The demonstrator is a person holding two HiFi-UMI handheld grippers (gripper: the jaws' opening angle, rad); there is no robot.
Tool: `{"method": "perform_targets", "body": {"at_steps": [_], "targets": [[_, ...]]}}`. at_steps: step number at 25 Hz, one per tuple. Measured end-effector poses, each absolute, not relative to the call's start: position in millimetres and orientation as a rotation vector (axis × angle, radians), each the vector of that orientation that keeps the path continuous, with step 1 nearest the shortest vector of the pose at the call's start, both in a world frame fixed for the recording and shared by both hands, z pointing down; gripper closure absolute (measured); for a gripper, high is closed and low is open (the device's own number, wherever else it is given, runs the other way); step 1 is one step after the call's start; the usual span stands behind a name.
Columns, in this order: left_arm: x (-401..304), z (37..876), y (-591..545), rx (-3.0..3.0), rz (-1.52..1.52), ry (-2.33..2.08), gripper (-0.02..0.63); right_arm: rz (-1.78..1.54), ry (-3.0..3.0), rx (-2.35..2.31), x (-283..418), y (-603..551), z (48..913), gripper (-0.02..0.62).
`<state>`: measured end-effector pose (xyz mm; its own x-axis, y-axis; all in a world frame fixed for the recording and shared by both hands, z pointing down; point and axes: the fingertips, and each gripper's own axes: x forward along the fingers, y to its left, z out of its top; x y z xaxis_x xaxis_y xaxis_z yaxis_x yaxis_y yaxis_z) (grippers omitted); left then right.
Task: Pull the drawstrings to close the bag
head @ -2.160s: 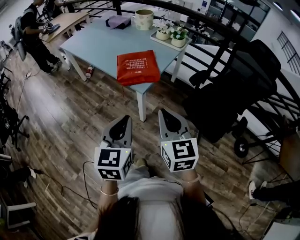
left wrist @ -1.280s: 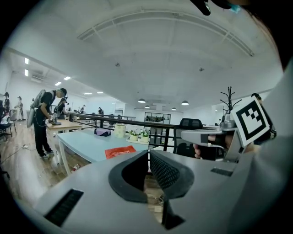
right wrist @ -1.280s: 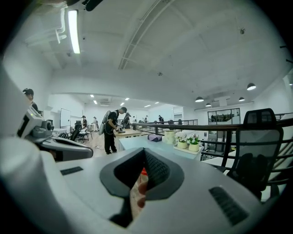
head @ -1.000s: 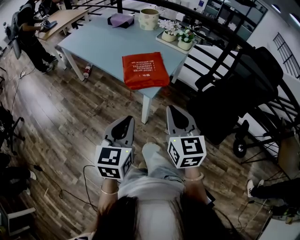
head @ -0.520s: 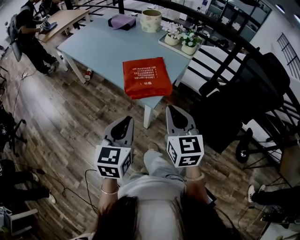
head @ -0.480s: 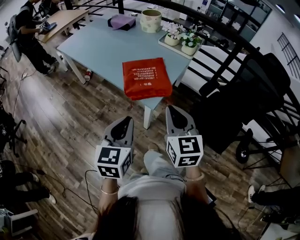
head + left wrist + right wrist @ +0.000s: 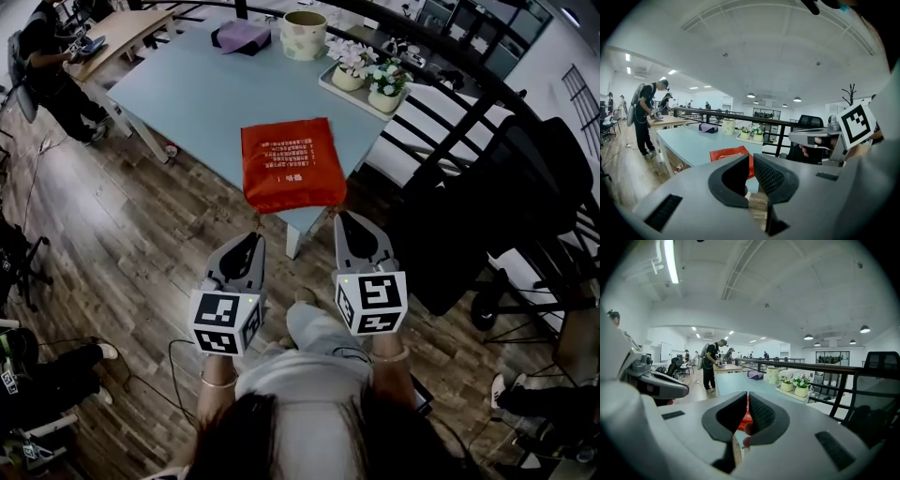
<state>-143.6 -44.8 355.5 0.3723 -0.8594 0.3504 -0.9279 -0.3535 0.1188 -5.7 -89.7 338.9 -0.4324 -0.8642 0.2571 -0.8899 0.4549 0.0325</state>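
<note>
Nearest, the person's two forearms reach forward side by side at waist height, each gripping a handle behind a cube with black-and-white square markers. The grey plastic left gripper [image 7: 247, 242] and the grey plastic right gripper [image 7: 354, 223] point ahead and slightly down, level with each other and apart, over the brown wooden plank floor [image 7: 122, 234]. In its own view the left gripper [image 7: 751, 158] has its ridged pads drawn together to a thin slit, with nothing caught there. The right gripper [image 7: 747, 396] is clenched the same way and is also empty.

Just beyond the jaw tips, the flat red fabric bag [image 7: 291, 161] with small pale print lies on the near right corner of the pale blue rectangular table [image 7: 178, 80], untouched by either gripper. Its near edge bulges at the table's rim. It looks roughly square and lightly stuffed. Its drawstrings cannot be made out in any view, and the print is too small to read. Through the right gripper's slit only a red sliver [image 7: 743, 414] of it shows.

Farther back on the table stand a white tray of two potted flowers [image 7: 370, 80], a cream round pot [image 7: 305, 36] and a folded purple cloth [image 7: 242, 36]. A black office chair [image 7: 525, 178] sits to the right.
</note>
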Motion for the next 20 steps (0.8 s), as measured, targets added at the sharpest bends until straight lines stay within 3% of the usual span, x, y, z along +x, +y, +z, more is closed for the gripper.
{"method": "perform_targets", "body": {"at_steps": [20], "targets": [[-157,422,-118,2.164,0.433,-1.593,0.575,0.259,-2.372,1.380,15,-168,410,0.566]]}}
